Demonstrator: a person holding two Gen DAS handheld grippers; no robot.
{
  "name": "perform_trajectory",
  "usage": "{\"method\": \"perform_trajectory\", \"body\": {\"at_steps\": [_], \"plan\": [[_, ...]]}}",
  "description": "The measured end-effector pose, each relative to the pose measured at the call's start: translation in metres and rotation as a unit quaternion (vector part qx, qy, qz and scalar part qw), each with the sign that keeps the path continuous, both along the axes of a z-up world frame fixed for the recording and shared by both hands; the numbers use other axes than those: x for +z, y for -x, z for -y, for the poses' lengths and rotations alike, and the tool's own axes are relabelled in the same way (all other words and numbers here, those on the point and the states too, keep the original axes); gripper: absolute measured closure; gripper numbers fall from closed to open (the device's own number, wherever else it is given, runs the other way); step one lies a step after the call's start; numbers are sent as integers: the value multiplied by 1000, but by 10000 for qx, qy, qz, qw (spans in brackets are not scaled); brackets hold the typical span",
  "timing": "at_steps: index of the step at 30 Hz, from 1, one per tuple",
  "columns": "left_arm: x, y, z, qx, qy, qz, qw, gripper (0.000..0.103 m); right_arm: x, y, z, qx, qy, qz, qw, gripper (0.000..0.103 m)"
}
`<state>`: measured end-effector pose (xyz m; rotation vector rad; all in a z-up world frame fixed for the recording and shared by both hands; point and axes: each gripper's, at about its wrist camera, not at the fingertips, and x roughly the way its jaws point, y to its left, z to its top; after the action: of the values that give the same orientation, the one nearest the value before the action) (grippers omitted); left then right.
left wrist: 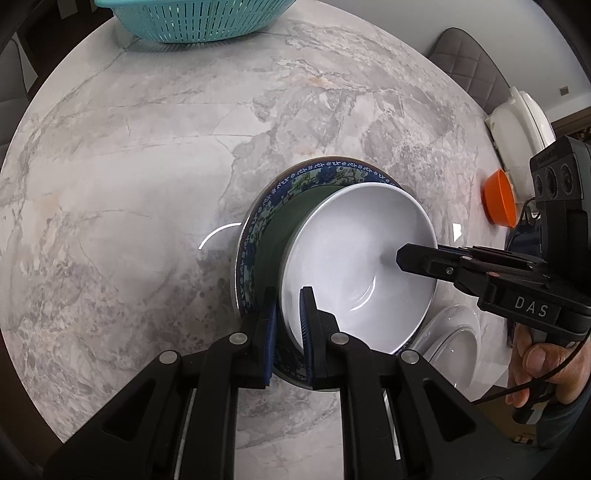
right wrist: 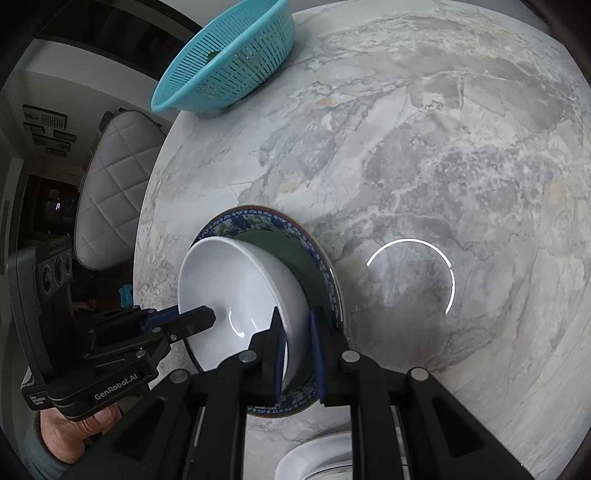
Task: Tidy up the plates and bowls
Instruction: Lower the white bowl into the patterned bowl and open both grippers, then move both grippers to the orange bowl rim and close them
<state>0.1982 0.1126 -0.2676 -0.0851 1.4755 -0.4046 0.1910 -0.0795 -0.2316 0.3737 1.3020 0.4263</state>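
Left gripper point(left wrist: 290, 325) clamps white bowl point(left wrist: 354, 266) near rim | right gripper point(right wrist: 297, 345) clamps opposite rim | bowl tilted on patterned plate point(left wrist: 258, 229)

Colander point(left wrist: 192, 18) cropped by top edge

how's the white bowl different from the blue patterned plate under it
The plain white ceramic bowl is deep and undecorated; the blue floral-rimmed plate is shallow, with a dark green centre. The bowl sits tilted, clamped at its rim by both the left gripper and right gripper; the plate lies flat on the marble table. The plate is wider, showing around the bowl. Both are round.
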Motion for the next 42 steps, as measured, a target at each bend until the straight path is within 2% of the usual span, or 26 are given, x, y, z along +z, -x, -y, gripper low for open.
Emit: {"method": "perform_trajectory", "body": {"at_steps": [4,5,7,10,12,13,14,17,18,22,24,25,27,31,34,36,38,42], "plan": [[0,-4,-2,96,36,3,9999,91,1,0,-5,69,143,88,9998,88],[1,-4,-3,113,29,14,9999,88,1,-1,-6,85,172,103,9998,88],[3,-4,-4,118,81,47,9999,80,2,-1,-6,59,182,119,9997,85],[11,-2,-2,95,216,155,9996,58,2,0,-3,6,176,117,9998,84],[18,1,0,97,215,238,9994,41,5,2,-1,-20,49,149,9999,79],[22,2,2,88,192,283,9994,37,7,3,0,-37,5,184,9998,77],[26,2,2,90,203,322,9992,32,11,5,1,-53,-39,246,9997,70],[39,5,-1,119,279,410,9987,28,24,11,7,-141,-195,424,9988,47],[42,5,-2,155,300,411,9986,26,28,13,10,-182,-266,491,9983,44],[62,5,-6,299,705,447,9961,26,49,23,33,-378,-770,746,9935,41],[75,0,4,227,969,523,9937,23,61,33,51,-552,-980,960,9890,35],[83,-4,13,136,1097,592,9921,21,65,39,64,-717,-1027,1041,9867,33],[99,-13,38,-195,1300,772,9883,5,70,49,91,-1179,-1063,1121,9809,32],[116,-37,110,-1003,1597,875,9782,5,67,79,167,-2437,-667,1239,9596,32],[112,-55,181,-1697,1449,652,9726,5,59,104,226,-3496,-259,1222,9285,32],[105,-66,229,-2170,1373,595,9646,5,48,118,258,-4109,-159,1118,9046,33],[92,-78,271,-2506,1185,680,9584,5,40,129,278,-4496,-166,1069,8867,37],[61,-94,341,-3058,879,678,9456,6,29,138,292,-5002,-370,1205,8567,37]]}}
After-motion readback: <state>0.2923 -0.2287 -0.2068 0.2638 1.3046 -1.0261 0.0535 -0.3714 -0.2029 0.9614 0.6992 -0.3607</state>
